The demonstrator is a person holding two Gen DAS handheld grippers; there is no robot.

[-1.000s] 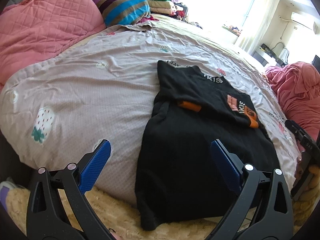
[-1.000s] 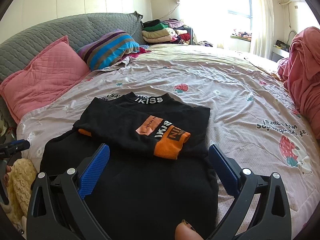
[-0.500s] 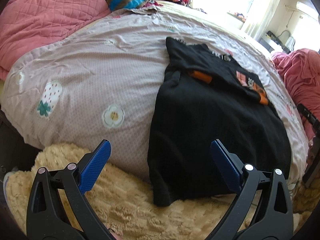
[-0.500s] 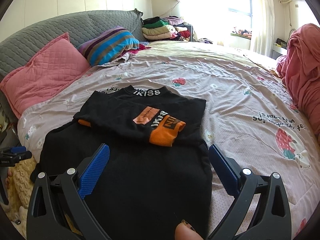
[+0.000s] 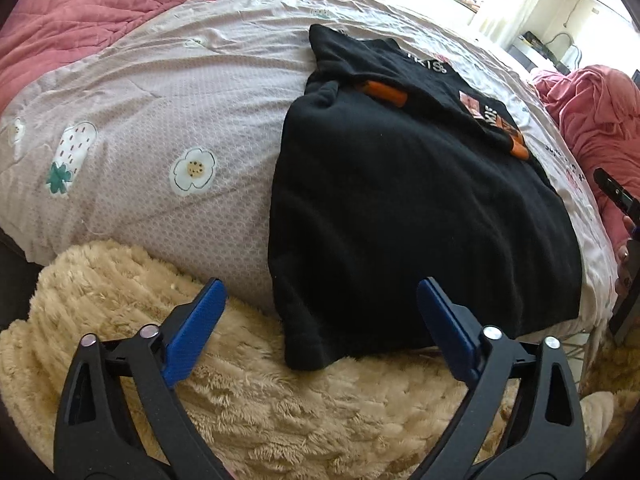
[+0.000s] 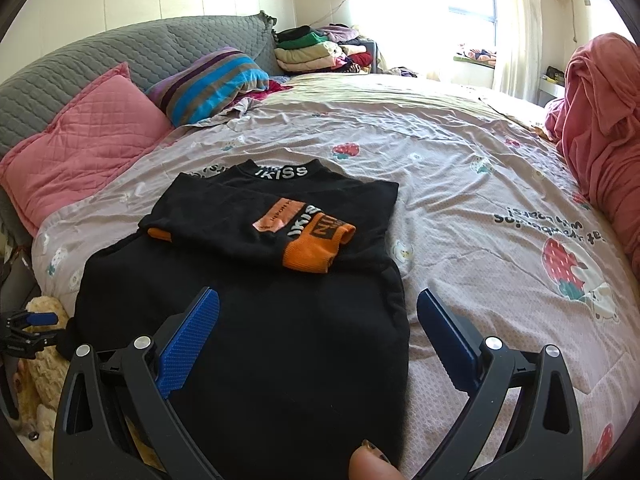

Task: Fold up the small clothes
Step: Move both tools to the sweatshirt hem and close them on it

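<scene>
- Closing slowly, the left tool has its blue pads spread wide with nothing pinched; the hem corner of the black sweater lies in the gap between them, untouched as far as the left wrist view shows.
- Spread just as wide, the right tool hovers over the sweater's lower body near its right side edge and grips nothing; a fingertip of the person shows at the bottom of that view.
- The sweater lies face down along the near edge of the bed, hem draping over that edge onto a cream fluffy blanket, collar toward the bed's middle.
- Both sleeves are already folded across the back, their orange cuffs lying on top.
- It looks like a soft, thick knit: light, limp, not fragile, likely to sag and bunch when lifted.
- Best hold, I judge, is the two hem corners, pinched through both layers, so that the bottom rises evenly toward the collar.
- Loose sleeves could slide off if the cloth is jerked; a slow, level carry seems wise.
- A pink pillow and a striped cushion sit well apart at the headboard end.
</scene>
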